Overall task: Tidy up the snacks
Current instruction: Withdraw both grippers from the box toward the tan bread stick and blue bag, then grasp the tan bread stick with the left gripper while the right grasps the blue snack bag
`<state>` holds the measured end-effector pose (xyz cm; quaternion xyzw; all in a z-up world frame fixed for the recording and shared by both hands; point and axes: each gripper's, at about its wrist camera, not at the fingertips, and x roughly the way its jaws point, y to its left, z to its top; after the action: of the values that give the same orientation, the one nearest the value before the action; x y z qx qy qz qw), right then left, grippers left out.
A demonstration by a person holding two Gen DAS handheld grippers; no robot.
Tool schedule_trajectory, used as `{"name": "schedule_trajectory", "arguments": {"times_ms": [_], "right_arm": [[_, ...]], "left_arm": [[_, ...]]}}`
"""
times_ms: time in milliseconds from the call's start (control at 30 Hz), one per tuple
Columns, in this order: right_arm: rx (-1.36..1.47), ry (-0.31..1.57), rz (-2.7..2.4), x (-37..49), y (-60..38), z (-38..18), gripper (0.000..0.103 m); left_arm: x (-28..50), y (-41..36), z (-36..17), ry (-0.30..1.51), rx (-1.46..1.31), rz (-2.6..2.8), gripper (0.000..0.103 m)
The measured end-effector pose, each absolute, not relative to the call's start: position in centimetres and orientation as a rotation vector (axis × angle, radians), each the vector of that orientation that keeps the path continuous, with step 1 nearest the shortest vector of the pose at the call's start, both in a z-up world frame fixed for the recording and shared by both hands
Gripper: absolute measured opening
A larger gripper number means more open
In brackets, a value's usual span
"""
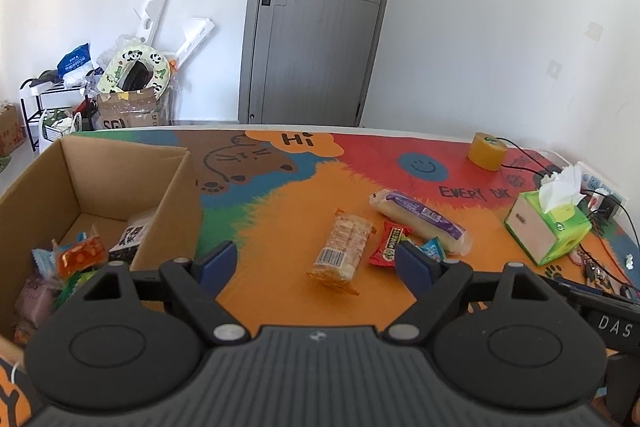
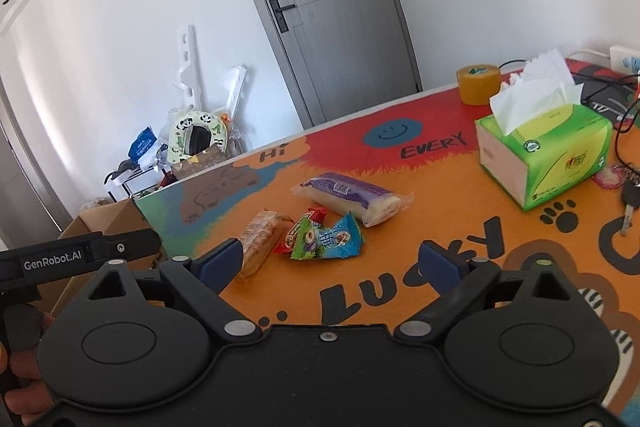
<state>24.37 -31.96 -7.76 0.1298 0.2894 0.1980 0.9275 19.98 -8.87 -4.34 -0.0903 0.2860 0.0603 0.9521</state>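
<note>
Snacks: four wrapped ones lie loose on the counter, more sit inside the cardboard box.
Cracker pack: clear wrapper with barcode, flat on the orange patch, nearest the left gripper.
Red candy: just right of the cracker pack, partly hidden behind a finger in the left wrist view.
Blue packet: beside the red candy, overlapped by a green packet.
Purple roll: long wrapped bread, lying aslant behind the small packets, touching or nearly touching them.
Cardboard box: open-topped, at the counter's left edge, holding an orange packet and other wrappers.
Left gripper: fingers spread wide, empty, above the counter with the cracker pack showing between them.
Right gripper: fingers wide apart, holding nothing; the small packets lie just ahead.
Tissue box: green, on the right, well apart from the snacks.
Yellow tape roll: near the far edge.
Keys: right of the tissue box.
</note>
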Motion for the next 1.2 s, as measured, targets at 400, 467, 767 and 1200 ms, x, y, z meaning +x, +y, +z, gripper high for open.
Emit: {"name": "schedule_trajectory", "arguments": {"times_ms": [400,467,767,1200], "right_arm": [[0.282,0.682,0.430,29.2,-29.9,-9.0,0.078],[0.285,0.699,0.424,29.9,-29.7,-9.3,0.076],[0.269,0.745,0.427,32.3,-28.5,-10.8,0.076],[0.216,0.768,0.454,34.0,-26.5,-12.4,0.044]], "left_arm": [[25.0,-8.9,-6.5,0.667,-0.188,0.122,0.083],[25.6,-8.6,-7.0,0.679,-0.200,0.123,0.083],[28.3,-8.5,-9.0,0.726,-0.209,0.133,0.076],[30.4,-8.6,-10.3,0.751,-0.212,0.141,0.072]]}}
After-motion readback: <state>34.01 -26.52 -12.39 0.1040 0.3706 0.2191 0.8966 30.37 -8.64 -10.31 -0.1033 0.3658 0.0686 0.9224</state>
